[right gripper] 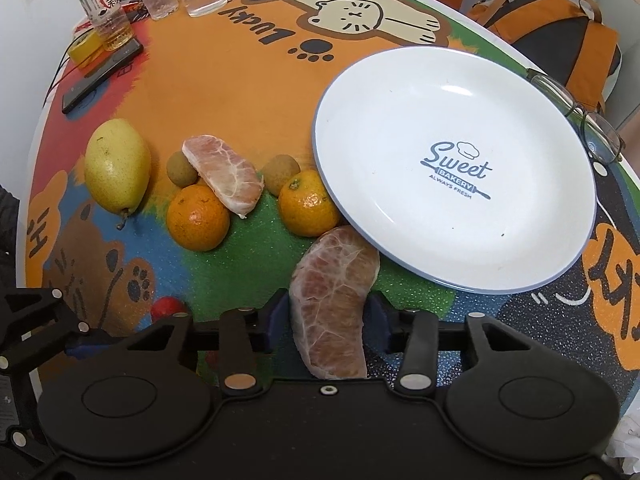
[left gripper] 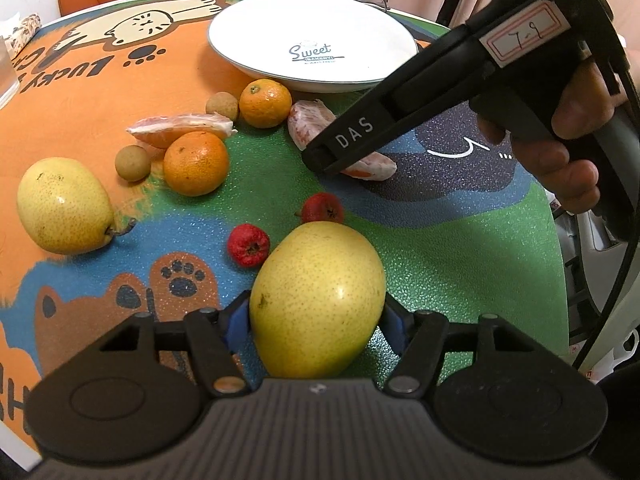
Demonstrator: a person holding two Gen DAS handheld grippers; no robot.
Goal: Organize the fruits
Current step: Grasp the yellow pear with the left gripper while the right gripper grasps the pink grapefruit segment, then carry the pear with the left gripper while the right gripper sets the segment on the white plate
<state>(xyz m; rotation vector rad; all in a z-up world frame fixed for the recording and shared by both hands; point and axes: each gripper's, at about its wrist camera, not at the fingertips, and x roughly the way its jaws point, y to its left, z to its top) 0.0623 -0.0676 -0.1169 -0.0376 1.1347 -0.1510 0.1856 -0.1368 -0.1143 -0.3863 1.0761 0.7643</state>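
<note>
Right wrist view: the right gripper [right gripper: 327,324] pinches a peeled pomelo segment [right gripper: 334,300] near its middle, long axis pointing ahead toward the white plate [right gripper: 400,128] just beyond; soft and likely to tear, it wants a light squeeze, while the left gripper [left gripper: 316,316] clasps a firm, smooth, heavier pear [left gripper: 316,300] across its belly on the table mat [left gripper: 460,248]

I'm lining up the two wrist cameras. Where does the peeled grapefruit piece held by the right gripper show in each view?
Left wrist view: the grapefruit piece lies right of centre, partly hidden by the right gripper.
Right wrist view: it fills the bottom centre, between the fingers.
Shared landmark: the white plate, just beyond it in both.
</note>
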